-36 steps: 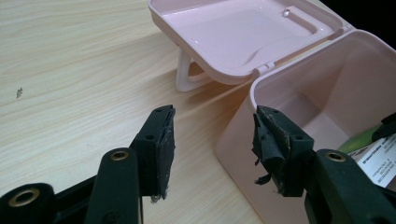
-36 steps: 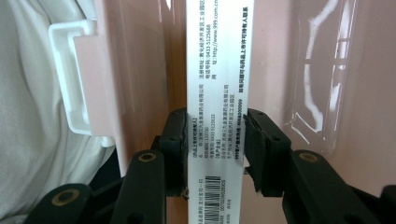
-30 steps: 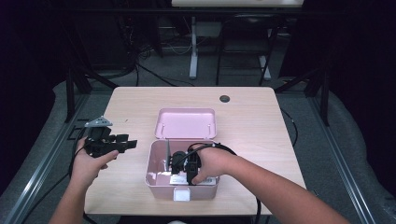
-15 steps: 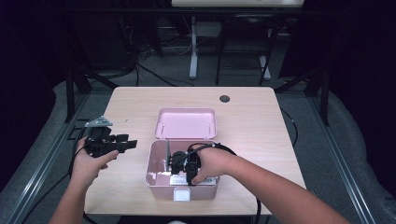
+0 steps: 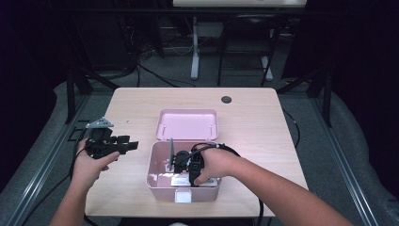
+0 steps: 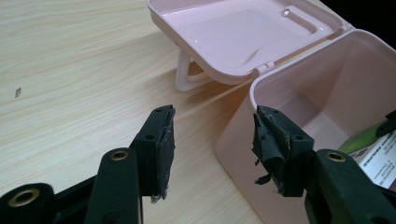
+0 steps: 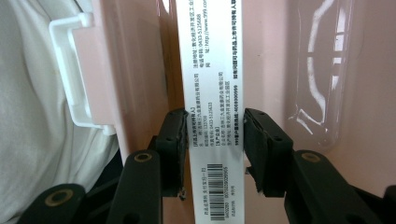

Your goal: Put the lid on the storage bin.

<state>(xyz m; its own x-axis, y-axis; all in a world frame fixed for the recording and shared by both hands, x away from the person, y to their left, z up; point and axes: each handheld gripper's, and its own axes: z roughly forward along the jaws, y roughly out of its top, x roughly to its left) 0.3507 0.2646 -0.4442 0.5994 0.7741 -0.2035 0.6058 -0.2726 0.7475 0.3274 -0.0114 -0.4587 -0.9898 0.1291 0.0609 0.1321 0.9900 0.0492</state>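
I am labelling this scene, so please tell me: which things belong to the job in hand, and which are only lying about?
In the job: pink plastic box with open lid; white printed cardboard carton inside it; right gripper, closed on the carton.

Not in it now: left gripper, open and empty; small dark round disc on the pale wooden table.

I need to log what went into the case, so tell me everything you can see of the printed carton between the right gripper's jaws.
The carton is a slim white cardboard box, its narrow face printed with small black text and a barcode near the bottom. It stands inside the pink case, close to the latch-side wall. The right gripper straddles it, pads at both edges; whether they still press is unclear.
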